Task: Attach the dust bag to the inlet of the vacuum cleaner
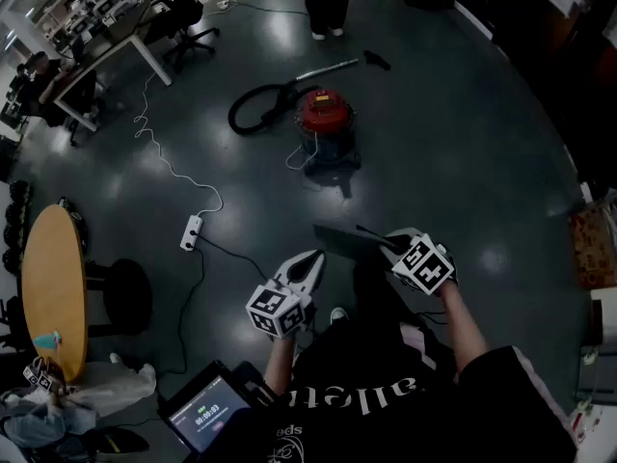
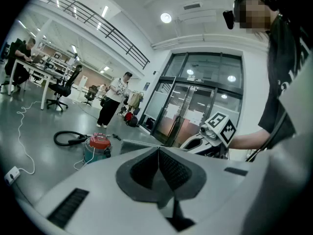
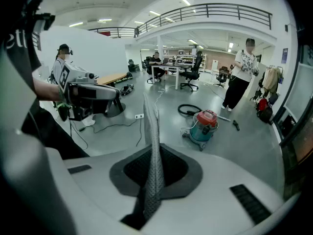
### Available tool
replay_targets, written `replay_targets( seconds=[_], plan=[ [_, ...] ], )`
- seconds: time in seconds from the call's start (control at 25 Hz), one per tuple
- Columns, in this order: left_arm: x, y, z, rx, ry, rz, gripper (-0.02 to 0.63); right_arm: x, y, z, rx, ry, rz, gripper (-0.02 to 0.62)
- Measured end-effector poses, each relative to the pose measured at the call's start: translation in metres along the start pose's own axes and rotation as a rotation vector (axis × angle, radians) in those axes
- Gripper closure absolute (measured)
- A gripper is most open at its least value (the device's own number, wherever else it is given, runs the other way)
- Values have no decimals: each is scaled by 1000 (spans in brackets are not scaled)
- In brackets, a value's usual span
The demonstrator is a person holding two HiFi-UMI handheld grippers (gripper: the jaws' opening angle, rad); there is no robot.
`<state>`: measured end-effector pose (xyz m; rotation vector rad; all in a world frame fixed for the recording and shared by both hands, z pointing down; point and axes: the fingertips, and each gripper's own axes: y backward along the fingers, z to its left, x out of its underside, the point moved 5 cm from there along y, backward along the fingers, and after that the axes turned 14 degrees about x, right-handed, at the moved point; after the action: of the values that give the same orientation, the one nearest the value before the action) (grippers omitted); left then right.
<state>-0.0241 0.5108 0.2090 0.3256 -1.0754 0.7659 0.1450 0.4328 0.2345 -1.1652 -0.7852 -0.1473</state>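
The vacuum cleaner [image 1: 325, 116], a drum with a red lid and a black hose [image 1: 253, 107], stands on the dark floor some way ahead of me. It also shows in the left gripper view [image 2: 98, 146] and the right gripper view [image 3: 205, 123]. My right gripper [image 1: 387, 242] is shut on a flat grey dust bag [image 1: 343, 238]. In the right gripper view the bag [image 3: 151, 124] rises edge-on from the closed jaws [image 3: 154, 153]. My left gripper [image 1: 312, 260] is shut with nothing in it, just left of the bag. Its own view shows the jaws [image 2: 159, 152] meeting, the bag's edge [image 2: 139, 144] beyond.
A white power strip [image 1: 192, 231] with cables lies on the floor to the left. A round wooden table [image 1: 53, 287] and a tablet [image 1: 204, 414] sit near left. A person [image 1: 328, 3] stands beyond the vacuum. Desks and office chairs [image 1: 188, 22] fill the far left.
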Motion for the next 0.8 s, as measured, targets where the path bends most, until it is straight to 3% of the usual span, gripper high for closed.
replay_targets(
  seconds=[0.2,0.56,0.8],
  plan=[
    [-29,-55,56,-19,9,-2,598,-22,-44,-72,10,36,-30,555],
    [-101,-145,150,-114,35,-37,598,-60,-115,-175,-98,139,17,555],
    [-128,-187,189,-159,33,-6,598,-75,-156,-229,-158,100,13,554]
  ],
)
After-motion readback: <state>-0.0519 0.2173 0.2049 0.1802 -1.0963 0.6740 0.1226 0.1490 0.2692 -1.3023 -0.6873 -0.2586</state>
